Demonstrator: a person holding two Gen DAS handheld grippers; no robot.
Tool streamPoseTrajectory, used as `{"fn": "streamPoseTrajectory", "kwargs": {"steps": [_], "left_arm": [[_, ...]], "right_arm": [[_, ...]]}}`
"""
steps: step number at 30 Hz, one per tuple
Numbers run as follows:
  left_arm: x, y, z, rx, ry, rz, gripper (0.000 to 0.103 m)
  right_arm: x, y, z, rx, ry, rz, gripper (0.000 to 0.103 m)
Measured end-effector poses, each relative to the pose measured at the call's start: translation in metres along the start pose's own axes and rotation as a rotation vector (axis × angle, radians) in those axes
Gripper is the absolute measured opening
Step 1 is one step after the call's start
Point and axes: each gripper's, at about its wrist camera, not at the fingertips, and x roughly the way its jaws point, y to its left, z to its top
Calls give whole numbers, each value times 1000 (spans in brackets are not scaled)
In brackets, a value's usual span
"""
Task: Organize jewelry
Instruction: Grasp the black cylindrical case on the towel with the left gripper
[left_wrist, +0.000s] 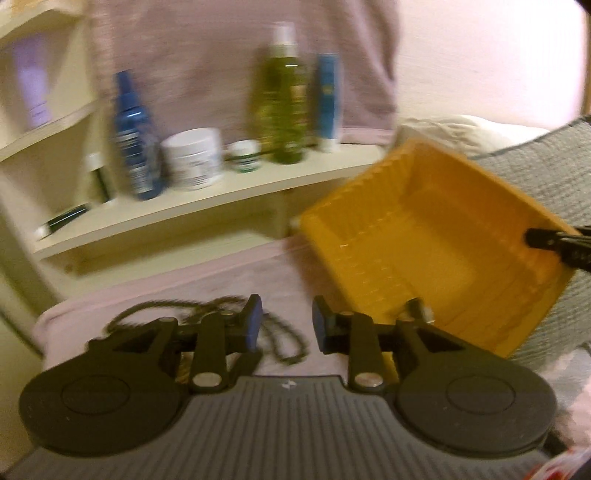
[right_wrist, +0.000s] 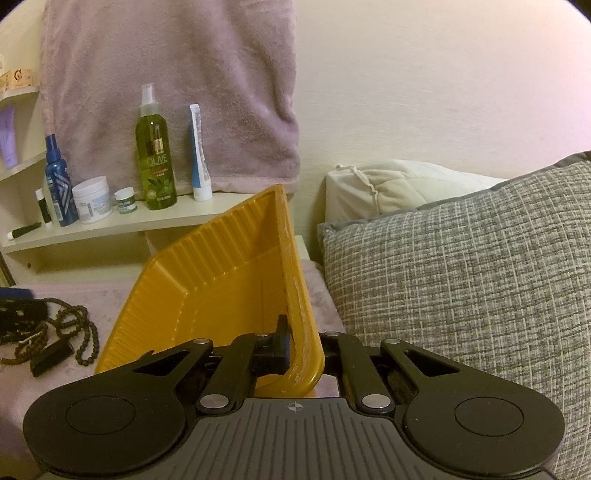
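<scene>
Beside the yellow tray (right_wrist: 207, 295), beaded necklaces (right_wrist: 77, 332) lie on the pink cloth; the left gripper (left_wrist: 287, 326) hovers there, slightly parted and empty. The right gripper (right_wrist: 301, 350) pinches the tray's rim, tipping it up, probably to receive them.

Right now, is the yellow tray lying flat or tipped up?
Tipped up. The yellow tray stands on one edge, its rim clamped in the right gripper, with its empty inside facing the beads.

left gripper (left_wrist: 287, 326): fingers parted, nothing between | right gripper (right_wrist: 295, 349): fingers clamped, tilted downward
</scene>
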Motion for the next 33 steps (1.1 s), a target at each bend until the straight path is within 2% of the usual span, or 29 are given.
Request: {"fn": "streamPoseTrajectory", "kwargs": {"steps": [4, 12, 17, 23, 28, 33], "left_arm": [[-13, 22, -21, -27, -9, 90, 28], [-24, 49, -61, -121, 3, 154, 32], [-16, 44, -73, -93, -8, 125, 39], [6, 35, -75, -33, -40, 72, 41], [29, 32, -73, 9, -25, 40, 41], [50, 32, -73, 22, 28, 24, 40]], "right_arm": [[-1, 1, -2, 3, 0, -4, 6], [-3, 2, -5, 7, 5, -11, 6], [-3, 3, -5, 4, 4, -15, 6], [-3, 4, -4, -1, 7, -16, 6], [-2, 3, -4, -6, 8, -17, 6], [0, 2, -5, -3, 16, -22, 6]]}}
